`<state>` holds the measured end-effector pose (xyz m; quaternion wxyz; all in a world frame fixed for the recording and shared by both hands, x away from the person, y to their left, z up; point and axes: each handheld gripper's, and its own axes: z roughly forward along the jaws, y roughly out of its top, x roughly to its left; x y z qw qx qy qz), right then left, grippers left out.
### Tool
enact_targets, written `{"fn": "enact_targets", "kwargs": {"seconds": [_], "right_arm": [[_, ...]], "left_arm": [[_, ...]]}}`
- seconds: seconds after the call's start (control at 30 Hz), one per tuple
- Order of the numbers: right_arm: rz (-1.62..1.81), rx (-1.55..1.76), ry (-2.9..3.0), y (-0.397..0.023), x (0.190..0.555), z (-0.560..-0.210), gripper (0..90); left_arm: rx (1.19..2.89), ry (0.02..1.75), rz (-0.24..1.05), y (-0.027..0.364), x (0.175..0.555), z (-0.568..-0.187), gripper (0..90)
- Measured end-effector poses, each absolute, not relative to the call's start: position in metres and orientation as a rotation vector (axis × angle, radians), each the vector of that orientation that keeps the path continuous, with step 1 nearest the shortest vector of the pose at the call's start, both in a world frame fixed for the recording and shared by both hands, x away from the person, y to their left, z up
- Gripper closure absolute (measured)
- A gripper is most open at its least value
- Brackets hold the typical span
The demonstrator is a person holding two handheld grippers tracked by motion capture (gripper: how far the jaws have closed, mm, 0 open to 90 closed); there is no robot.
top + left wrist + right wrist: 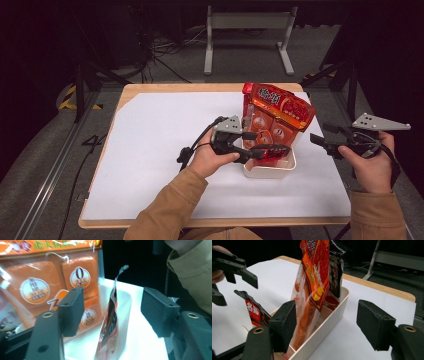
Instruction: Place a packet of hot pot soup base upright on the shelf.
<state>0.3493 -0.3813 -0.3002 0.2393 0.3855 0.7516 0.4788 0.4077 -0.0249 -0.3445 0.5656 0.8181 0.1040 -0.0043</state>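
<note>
My left tool (265, 150) sits over the near end of the white plastic bin (270, 171), its jaws standing apart with a small red-and-black snack packet (110, 322) between them, standing on edge inside the bin; neither pad presses on it, and there is a clear gap on each side in the left gripper view. The packet's crimped top edge curls up free above the jaws. Behind it in the same bin stands a large orange multipack bag (275, 117), upright and leaning a little, with clear film over smaller orange pouches and a red banner across the top. In the right gripper view the small packet (254, 312) shows at the near-left end of the bin (329, 317), the big orange bag (312, 290) rises from the middle, and a dark packet (335, 270) stands just behind it toward the far end; a divider seems to split the bin, though I cannot tell exactly which section each pack occupies. My right tool (327, 145) hangs above the tabletop (160, 150) to the right of the bin, well apart from it, its jaws wide apart with nothing between them. The bin rests on the white sheet covering the wooden tabletop, toward its right half.
</note>
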Motion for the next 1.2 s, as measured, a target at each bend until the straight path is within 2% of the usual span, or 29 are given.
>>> {"fn": "enact_targets", "kwargs": {"seconds": [0.4,0.67,1.2], "right_arm": [[1.305,1.059,2.061,-0.381,0.348,-0.302,32.0],[1.303,1.057,2.071,-0.379,0.348,-0.304,30.9],[1.308,1.030,2.082,-0.375,0.352,-0.308,29.2]], "left_arm": [[1.911,0.330,0.064,0.011,0.403,-0.325,30.9],[1.885,0.390,0.153,0.060,0.391,-0.313,28.4],[1.882,0.532,0.299,0.140,0.374,-0.314,22.4]]}}
